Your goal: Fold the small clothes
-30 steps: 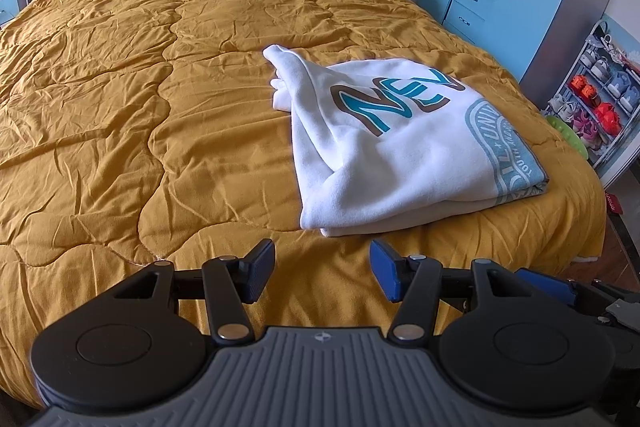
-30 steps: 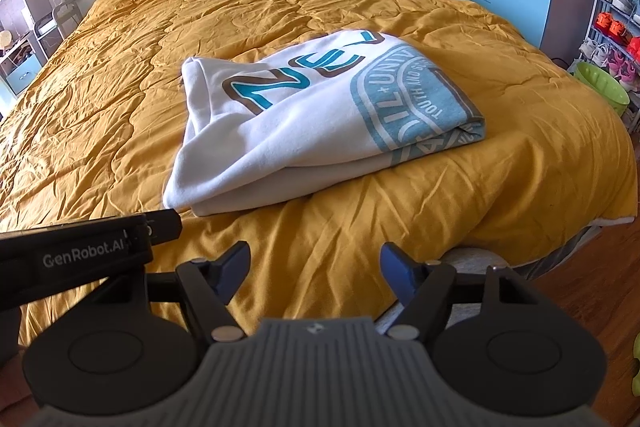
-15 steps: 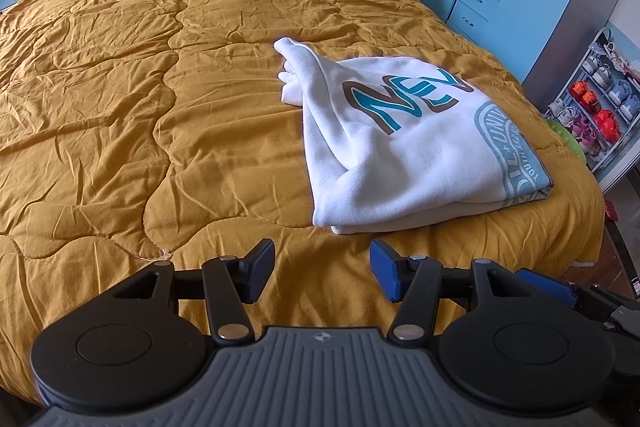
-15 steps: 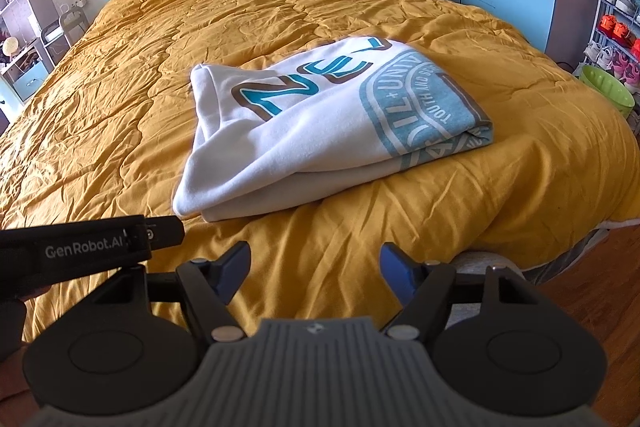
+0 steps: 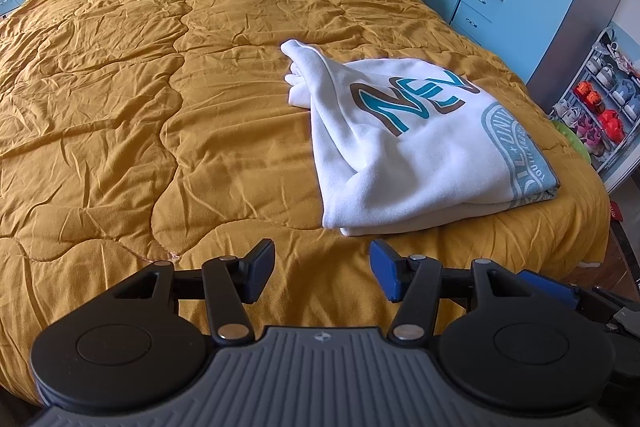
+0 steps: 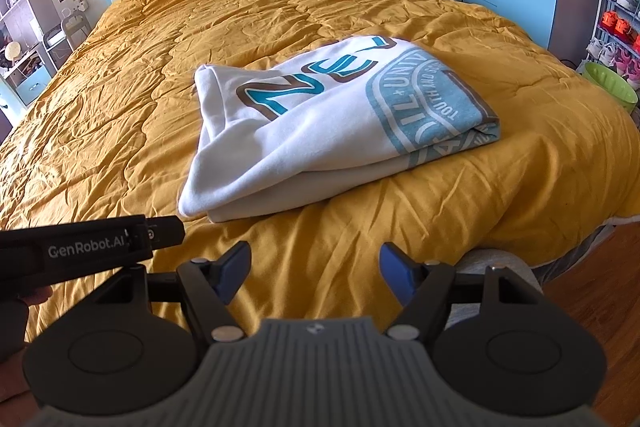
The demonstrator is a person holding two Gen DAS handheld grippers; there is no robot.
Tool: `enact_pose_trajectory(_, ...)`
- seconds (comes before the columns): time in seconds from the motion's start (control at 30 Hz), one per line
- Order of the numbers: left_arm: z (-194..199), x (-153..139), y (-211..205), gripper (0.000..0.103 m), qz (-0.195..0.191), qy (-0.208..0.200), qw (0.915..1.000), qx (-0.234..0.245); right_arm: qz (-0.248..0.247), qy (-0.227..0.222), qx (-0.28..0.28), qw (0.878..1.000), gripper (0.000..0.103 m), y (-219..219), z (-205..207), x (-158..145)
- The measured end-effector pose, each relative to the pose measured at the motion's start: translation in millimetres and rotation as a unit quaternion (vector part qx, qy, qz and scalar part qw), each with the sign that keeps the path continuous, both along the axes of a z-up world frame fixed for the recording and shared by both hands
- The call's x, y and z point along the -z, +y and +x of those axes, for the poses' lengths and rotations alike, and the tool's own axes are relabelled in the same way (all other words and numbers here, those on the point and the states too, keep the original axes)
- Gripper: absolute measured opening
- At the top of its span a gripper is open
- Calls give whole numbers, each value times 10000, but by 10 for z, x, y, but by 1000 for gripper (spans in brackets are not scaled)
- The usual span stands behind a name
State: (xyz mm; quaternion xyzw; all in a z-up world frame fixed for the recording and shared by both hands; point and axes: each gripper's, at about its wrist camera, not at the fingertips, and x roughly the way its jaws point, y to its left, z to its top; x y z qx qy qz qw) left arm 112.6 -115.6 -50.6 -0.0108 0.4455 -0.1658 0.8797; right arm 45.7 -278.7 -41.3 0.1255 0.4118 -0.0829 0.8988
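A white sweatshirt (image 5: 424, 151) with teal lettering is seen lying folded on the mustard quilt (image 5: 160, 115) near the bed's foot, while the left gripper (image 5: 322, 271) and the right gripper (image 6: 315, 274) are held above the near edge, jaws spread and nothing pinched between them

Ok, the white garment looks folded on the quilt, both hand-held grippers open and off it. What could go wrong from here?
1. The white garment lies near the bed's foot edge; a push toward that edge might slide it off the yellow quilt.
2. Its far end is loosely bunched, so a lift by one corner could undo the fold.
3. The left hand-held gripper and right hand-held gripper sit close together and may collide.
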Motion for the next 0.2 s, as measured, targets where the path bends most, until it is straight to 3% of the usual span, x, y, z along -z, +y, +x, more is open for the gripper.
enact_pose_trajectory(0.2,2,-3,20,65,54,-39,10000,-7,13,-3,-12,10000,67,13,6,13)
